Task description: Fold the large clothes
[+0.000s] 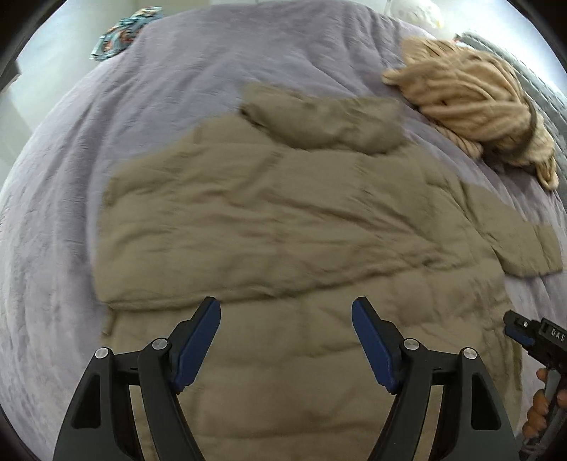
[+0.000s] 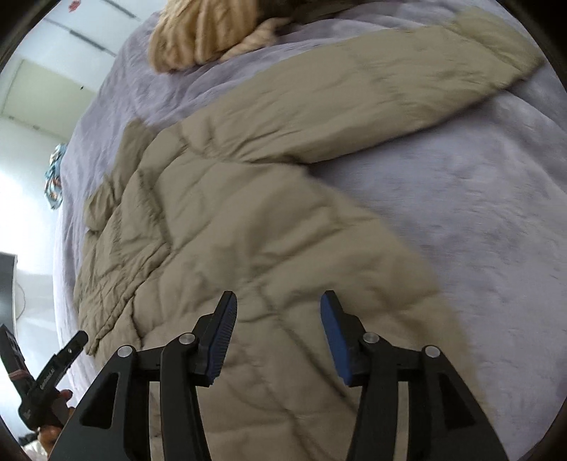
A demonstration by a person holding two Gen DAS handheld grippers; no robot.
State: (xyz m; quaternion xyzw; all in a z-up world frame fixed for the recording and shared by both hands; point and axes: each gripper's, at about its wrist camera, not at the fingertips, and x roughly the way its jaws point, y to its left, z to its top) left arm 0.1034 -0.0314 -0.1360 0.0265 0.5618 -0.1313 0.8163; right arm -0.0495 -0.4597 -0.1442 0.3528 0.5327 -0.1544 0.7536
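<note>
While a tan quilted jacket (image 1: 283,227) lay spread flat on a bed covered by a lavender blanket (image 1: 71,177), both claws hung above its lower half with nothing in their grip. On the left gripper (image 1: 286,319) the blue pads stood wide apart over the padded body, just short of a fold line running across the garment. The right gripper (image 2: 279,312) was likewise spread, poised over the jacket's near edge where it met the blanket. One sleeve (image 2: 389,74) stretched out to the side across the bed, well apart from either claw; the hood (image 1: 319,124) lay at the far end. The jacket looked soft, puffy and light, likely to slump and slide on its smooth shell, so a firm pinch on a hem, cuff or seamed edge seemed the safest hold. A heap of thick cream yarn (image 1: 471,103) sat near the hood end, and a patterned cloth (image 1: 117,32) lay at the bed's far corner. Both tools were angled downward toward the fabric.
</note>
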